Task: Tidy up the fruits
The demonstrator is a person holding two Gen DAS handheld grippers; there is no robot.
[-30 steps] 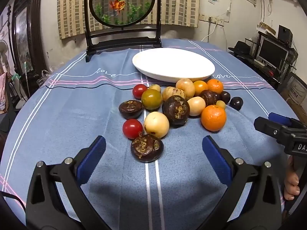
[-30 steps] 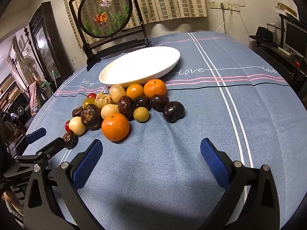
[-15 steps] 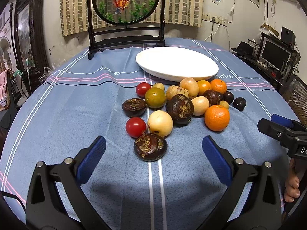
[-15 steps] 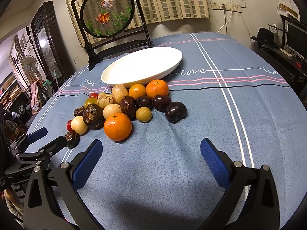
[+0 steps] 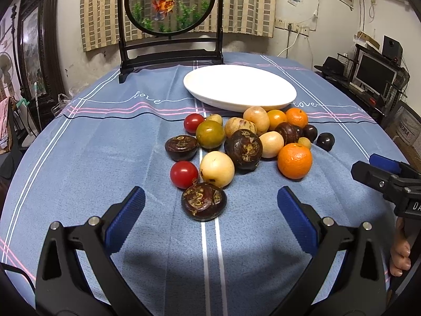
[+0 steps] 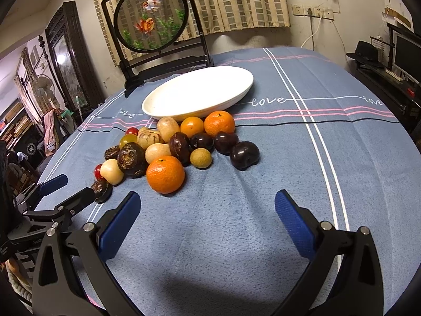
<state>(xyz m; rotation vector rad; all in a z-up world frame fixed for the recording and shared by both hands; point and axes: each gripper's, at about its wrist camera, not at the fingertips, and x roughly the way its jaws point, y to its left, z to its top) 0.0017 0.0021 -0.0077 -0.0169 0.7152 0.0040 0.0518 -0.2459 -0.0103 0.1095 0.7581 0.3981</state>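
Observation:
A pile of several fruits lies on the blue tablecloth in front of an empty white oval plate (image 5: pixel 239 87), which also shows in the right wrist view (image 6: pixel 200 92). Nearest my left gripper (image 5: pixel 210 208) is a dark brown fruit (image 5: pixel 204 205), just ahead of and between the open fingers. Behind it sit a red tomato (image 5: pixel 183 174) and a pale yellow fruit (image 5: pixel 217 168). My right gripper (image 6: pixel 205 210) is open and empty, with a large orange (image 6: pixel 165 174) just ahead to its left and a dark plum (image 6: pixel 244 154) beyond.
A black-framed goldfish screen (image 5: pixel 169 2) stands behind the plate. The table edge curves away left and right; a desk with a monitor (image 5: pixel 373 75) stands at the right. The right gripper shows at the right edge of the left wrist view (image 5: pixel 386 176).
Both grippers have moved forward and lowered slightly toward the fruit pile; the dark brown fruit now sits closer between the left fingers. No fruit has moved.

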